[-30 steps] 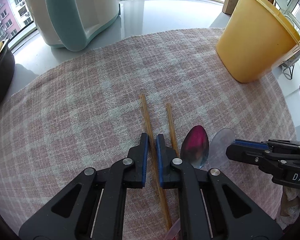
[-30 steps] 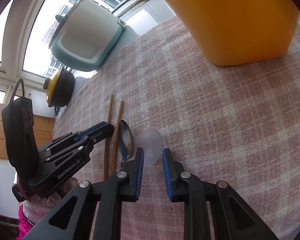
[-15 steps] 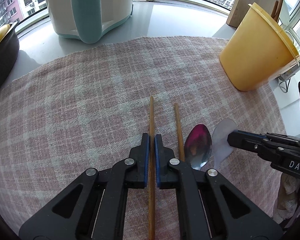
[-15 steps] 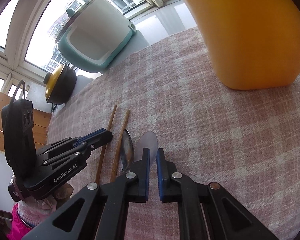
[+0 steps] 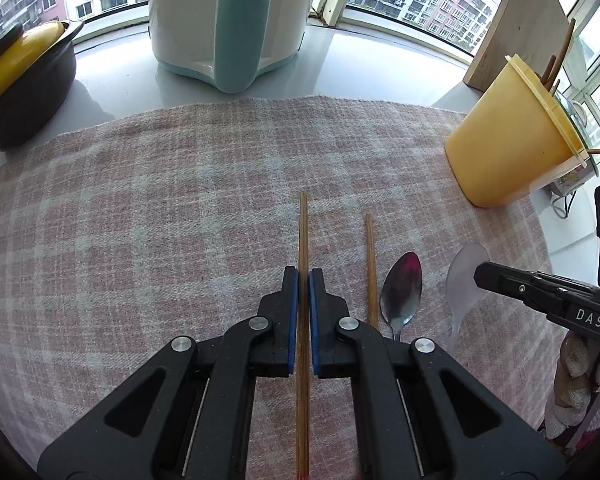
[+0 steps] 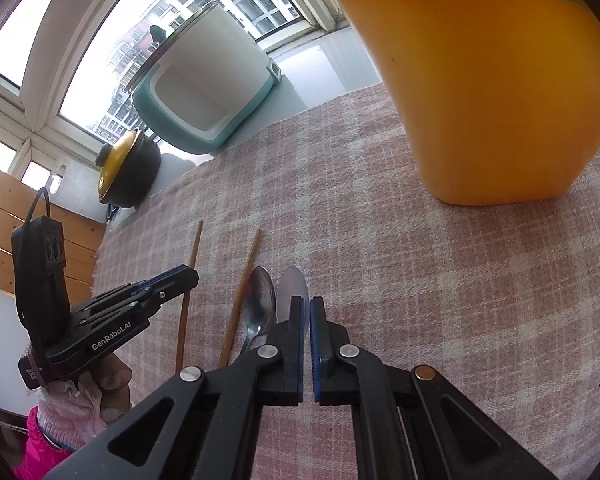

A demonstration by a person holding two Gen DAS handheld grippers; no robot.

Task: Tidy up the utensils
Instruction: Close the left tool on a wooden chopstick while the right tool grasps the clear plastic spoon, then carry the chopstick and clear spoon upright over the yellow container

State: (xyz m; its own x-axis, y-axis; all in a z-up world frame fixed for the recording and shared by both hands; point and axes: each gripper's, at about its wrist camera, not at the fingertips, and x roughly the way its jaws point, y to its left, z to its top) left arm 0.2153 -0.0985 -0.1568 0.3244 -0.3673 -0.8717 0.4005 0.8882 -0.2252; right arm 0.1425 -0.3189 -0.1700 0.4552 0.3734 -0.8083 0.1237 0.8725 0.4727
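Note:
My left gripper (image 5: 303, 276) is shut on a wooden chopstick (image 5: 303, 236) and holds it level above the checked cloth (image 5: 160, 220). A second chopstick (image 5: 370, 256) and a metal spoon (image 5: 401, 296) lie on the cloth to its right. My right gripper (image 6: 309, 304) is shut on a clear plastic spoon (image 6: 294, 284), which also shows in the left wrist view (image 5: 462, 276). The yellow utensil tub (image 5: 508, 148) stands at the right with chopsticks in it; it looms close in the right wrist view (image 6: 480, 100).
A white and teal appliance (image 5: 224, 20) stands beyond the cloth's far edge. A black pot with a yellow lid (image 5: 20, 80) sits at the far left. A wooden board (image 5: 520, 20) leans behind the tub.
Both grippers closed, the left on the chopstick, the right on the clear spoon. Both have lifted and tilted up, with more of the windows in view.

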